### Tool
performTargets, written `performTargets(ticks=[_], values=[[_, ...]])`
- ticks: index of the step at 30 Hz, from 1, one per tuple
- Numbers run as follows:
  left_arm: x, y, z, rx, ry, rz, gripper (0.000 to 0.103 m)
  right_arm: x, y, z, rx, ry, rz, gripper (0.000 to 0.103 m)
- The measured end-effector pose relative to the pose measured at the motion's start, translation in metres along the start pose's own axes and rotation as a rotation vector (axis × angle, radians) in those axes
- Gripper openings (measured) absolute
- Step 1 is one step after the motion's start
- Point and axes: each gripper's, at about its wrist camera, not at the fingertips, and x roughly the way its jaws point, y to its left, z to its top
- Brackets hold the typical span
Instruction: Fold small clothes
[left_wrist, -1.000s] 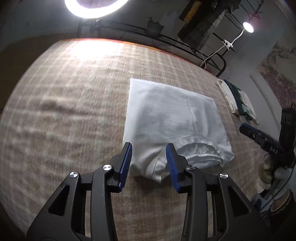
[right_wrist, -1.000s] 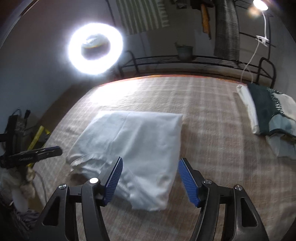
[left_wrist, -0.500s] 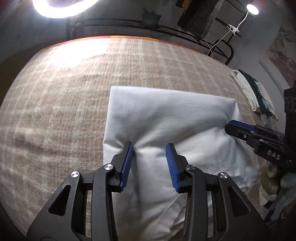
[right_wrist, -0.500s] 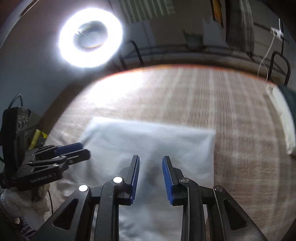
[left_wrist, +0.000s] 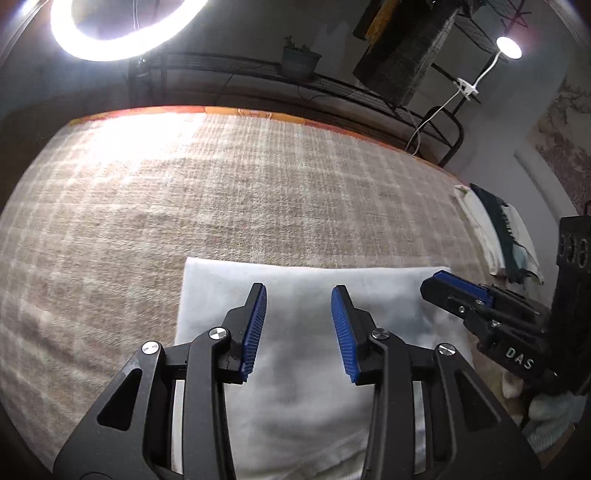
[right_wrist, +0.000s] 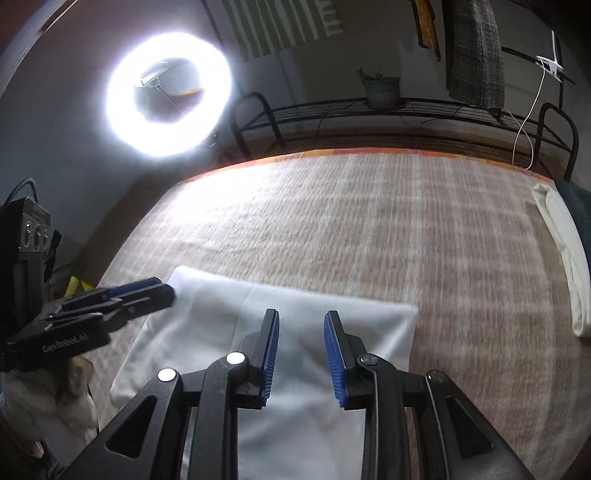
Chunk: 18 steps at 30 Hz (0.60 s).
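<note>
A white garment (left_wrist: 221, 284) lies flat and folded on the plaid blanket (left_wrist: 221, 184); its far edge runs straight across. My left gripper (left_wrist: 299, 291) hovers over its left half, jaws partly open, with only cloth showing below the gap. My right gripper (right_wrist: 301, 317) stands over the right half (right_wrist: 380, 325), jaws narrower but still apart, nothing pinched between the blue pads. From the right wrist view the left gripper (right_wrist: 162, 291) reaches the garment's far left corner. In the left wrist view the right gripper (left_wrist: 439, 280) sits near the far right corner.
A stack of folded clothes (left_wrist: 495, 236) lies at the blanket's right edge, also in the right wrist view as a pile (right_wrist: 565, 266). A bright ring light (right_wrist: 168, 92) and a metal rack (right_wrist: 369, 110) stand behind the bed. Bare blanket stretches beyond the garment.
Both grippers have moved forward over the garment, from its near edge towards its far edge. The right jaws have narrowed. Each gripper has come into the other's view.
</note>
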Motion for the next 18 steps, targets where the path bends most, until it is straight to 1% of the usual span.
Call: performTargets(ticks=[2,5,7,8,9,11,13,14,15,16,17,18], values=[[0.016,0.004,0.002,-0.021,0.012,0.039,0.037,0.01,-0.003,0.005,0.011,0.011,-0.018,0.026],[0.032,0.015,0.0,-0.066,0.04,0.034,0.037,0.025,-0.02,0.009,0.071,0.042,-0.041,0.026],[0.032,0.018,-0.002,-0.056,0.024,0.025,0.037,0.032,-0.034,0.008,0.121,0.06,-0.025,0.025],[0.032,0.017,-0.001,-0.042,0.027,0.025,0.037,0.032,-0.042,0.007,0.14,0.055,-0.008,0.023],[0.031,0.018,-0.001,-0.035,0.031,0.027,0.037,0.032,-0.045,0.008,0.141,0.055,-0.008,0.019],[0.027,0.022,-0.002,-0.043,0.034,0.037,0.037,0.03,-0.047,0.008,0.127,0.059,-0.028,0.017],[0.017,0.03,-0.004,-0.057,0.029,0.052,0.037,0.025,-0.05,0.007,0.125,0.06,-0.051,0.018],[0.01,0.034,-0.005,-0.059,0.022,0.067,0.037,0.02,-0.05,0.007,0.123,0.058,-0.07,0.022],[0.002,0.039,-0.006,-0.065,0.014,0.084,0.037,0.014,-0.051,0.007,0.116,0.055,-0.104,0.031],[-0.005,0.045,-0.009,-0.078,0.007,0.086,0.037,0.009,-0.053,0.006,0.114,0.053,-0.127,0.036],[-0.013,0.053,-0.01,-0.104,0.003,0.077,0.037,0.001,-0.057,0.004,0.122,0.048,-0.14,0.04],[-0.022,0.062,-0.012,-0.139,0.004,0.056,0.037,-0.005,-0.063,0.004,0.14,0.044,-0.123,0.042]])
